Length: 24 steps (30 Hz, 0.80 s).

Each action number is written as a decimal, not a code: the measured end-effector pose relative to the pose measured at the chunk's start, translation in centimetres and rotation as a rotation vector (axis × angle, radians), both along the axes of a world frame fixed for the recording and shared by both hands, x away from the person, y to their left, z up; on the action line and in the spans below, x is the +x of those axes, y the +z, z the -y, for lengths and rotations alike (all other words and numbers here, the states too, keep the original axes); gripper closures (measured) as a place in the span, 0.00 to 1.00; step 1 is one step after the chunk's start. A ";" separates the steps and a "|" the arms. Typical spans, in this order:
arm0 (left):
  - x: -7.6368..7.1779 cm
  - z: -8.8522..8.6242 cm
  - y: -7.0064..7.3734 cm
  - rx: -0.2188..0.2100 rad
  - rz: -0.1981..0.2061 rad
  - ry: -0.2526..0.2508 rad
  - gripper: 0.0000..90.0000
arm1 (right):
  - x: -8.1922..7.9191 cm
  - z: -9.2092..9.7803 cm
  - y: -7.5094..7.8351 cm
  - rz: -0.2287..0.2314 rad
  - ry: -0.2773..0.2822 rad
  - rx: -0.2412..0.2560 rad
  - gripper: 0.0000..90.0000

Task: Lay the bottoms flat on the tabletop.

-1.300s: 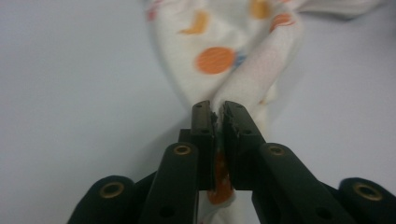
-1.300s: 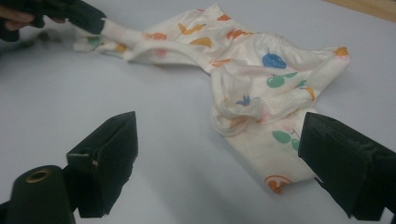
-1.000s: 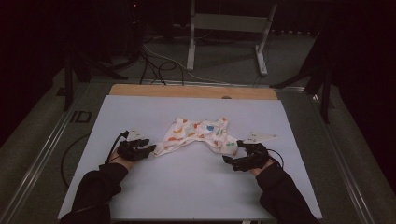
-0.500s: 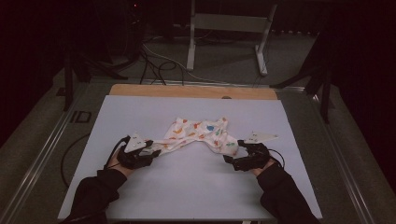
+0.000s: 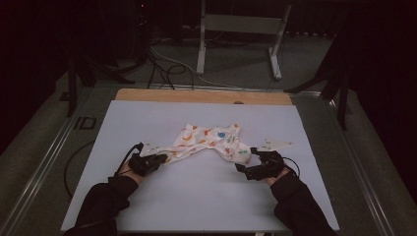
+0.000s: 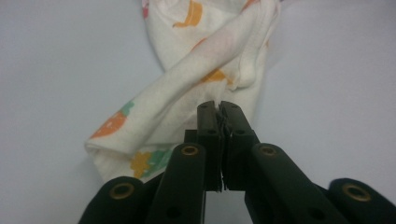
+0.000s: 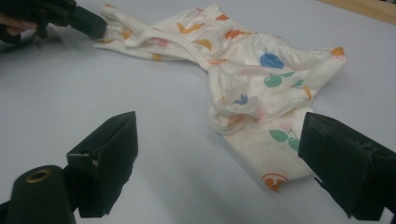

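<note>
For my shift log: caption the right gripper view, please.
Right gripper open beside the printed cloth; left gripper at its far end.

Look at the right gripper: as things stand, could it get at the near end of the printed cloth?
Probably yes. The right gripper has its jaws wide open, and the cloth lies flat on the table just ahead, one corner near its right-hand jaw. Nothing lies between them.

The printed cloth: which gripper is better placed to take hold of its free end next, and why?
Right. The right gripper is open with the cloth's loose end by its jaws; the left gripper is shut at the other end.
</note>
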<state>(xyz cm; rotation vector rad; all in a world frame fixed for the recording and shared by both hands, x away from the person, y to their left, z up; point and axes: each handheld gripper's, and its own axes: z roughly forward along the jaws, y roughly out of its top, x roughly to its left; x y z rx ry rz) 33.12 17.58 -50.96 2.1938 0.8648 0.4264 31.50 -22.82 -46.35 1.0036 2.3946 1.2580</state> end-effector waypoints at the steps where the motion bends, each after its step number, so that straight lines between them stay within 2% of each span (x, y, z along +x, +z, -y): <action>1: -0.1 0.1 0.3 0.007 0.000 -0.014 0.98 | 0.0 0.0 0.0 -0.003 -0.002 0.005 0.13; 5: -1.1 0.9 1.7 -0.001 0.027 -0.058 0.99 | -0.1 0.2 0.1 0.002 -0.004 0.006 0.13; 8: -1.9 1.8 2.7 -0.009 0.033 -0.095 0.98 | -0.1 0.2 0.2 0.003 -0.006 0.007 0.13; 11: -2.9 3.0 3.5 -0.024 0.017 -0.160 0.98 | -0.1 0.3 0.2 0.005 -0.005 0.004 0.13; 15: -4.4 5.3 3.9 -0.020 -0.004 -0.263 0.98 | -0.1 0.4 0.3 0.006 -0.008 0.010 0.13; 18: -5.1 7.0 4.1 -0.021 -0.012 -0.316 0.98 | -0.1 0.3 0.3 0.005 -0.007 0.007 0.13; 21: -5.7 8.6 4.2 -0.026 -0.017 -0.363 0.98 | -0.2 0.3 0.4 0.011 -0.004 0.014 0.13; 24: -5.9 9.7 4.1 -0.038 -0.025 -0.385 0.98 | -0.2 0.3 0.4 0.008 -0.006 0.017 0.13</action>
